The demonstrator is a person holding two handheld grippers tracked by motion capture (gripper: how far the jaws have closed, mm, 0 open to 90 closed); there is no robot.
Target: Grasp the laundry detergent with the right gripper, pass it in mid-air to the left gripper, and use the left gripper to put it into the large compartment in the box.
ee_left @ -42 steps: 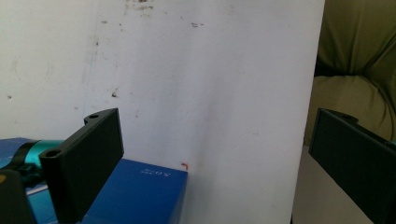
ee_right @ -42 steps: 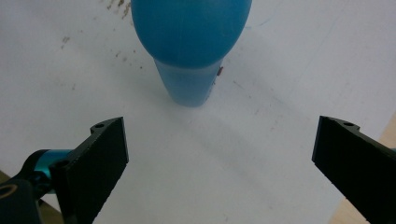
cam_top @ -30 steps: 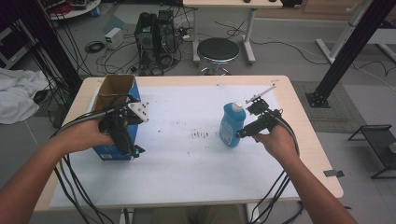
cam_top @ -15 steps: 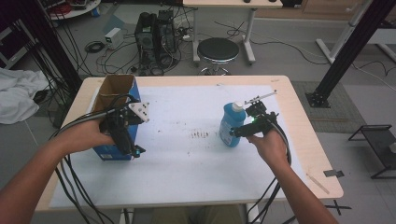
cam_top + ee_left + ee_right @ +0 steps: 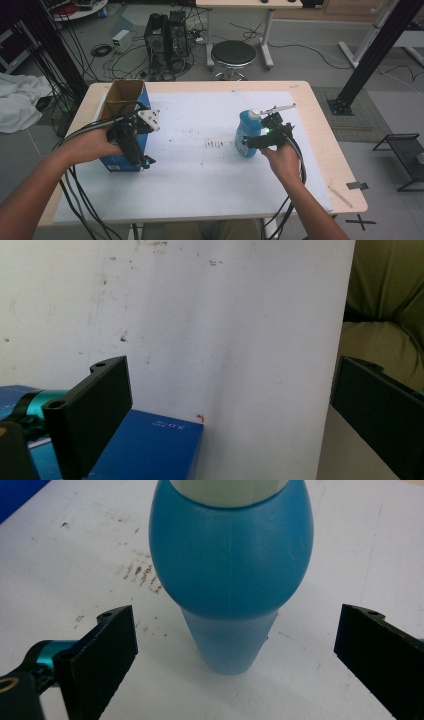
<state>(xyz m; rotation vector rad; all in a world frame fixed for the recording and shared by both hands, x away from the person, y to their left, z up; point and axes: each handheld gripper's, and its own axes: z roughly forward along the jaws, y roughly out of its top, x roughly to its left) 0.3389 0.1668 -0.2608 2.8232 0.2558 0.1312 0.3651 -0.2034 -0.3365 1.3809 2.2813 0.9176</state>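
so basically just lined up so far: right gripper (image 5: 235, 665) has jaws spread wide around the upright blue plastic bottle (image 5: 231, 575) mid-frame, nothing grabbed, left gripper (image 5: 227, 420) wide too by the blue cardboard box (image 5: 123, 127), lifting left

White-covered table (image 5: 320, 150): box (image 5: 122, 127), bottle (image 5: 246, 132)
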